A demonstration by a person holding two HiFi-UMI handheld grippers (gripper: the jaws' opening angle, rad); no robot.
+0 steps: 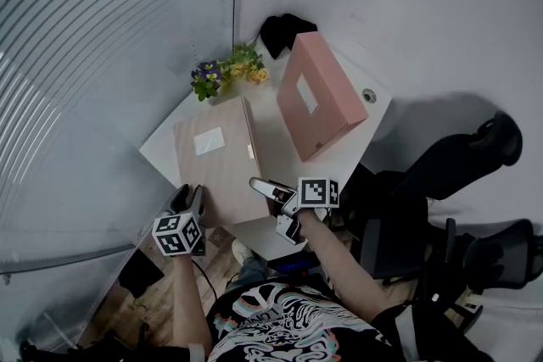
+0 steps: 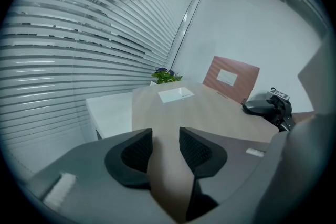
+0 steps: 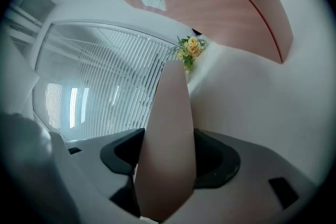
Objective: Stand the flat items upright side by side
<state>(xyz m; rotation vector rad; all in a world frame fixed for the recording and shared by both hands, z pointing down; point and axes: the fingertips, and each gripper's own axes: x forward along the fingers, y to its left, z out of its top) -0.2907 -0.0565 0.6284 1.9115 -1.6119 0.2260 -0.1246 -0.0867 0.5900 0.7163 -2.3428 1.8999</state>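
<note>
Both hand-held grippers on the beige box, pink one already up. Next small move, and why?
Probably raise the near end of the beige box so it pivots upright. It lies roughly flat on the table, the left hand-held gripper and right hand-held gripper both clamp that end, and the pink box already stands beside it.

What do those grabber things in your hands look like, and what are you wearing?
The left hand-held gripper and right hand-held gripper are grey with black textured pads. Each carries a white cube printed with black square markers. The shirt is black with white, pink and teal swirls.
</note>
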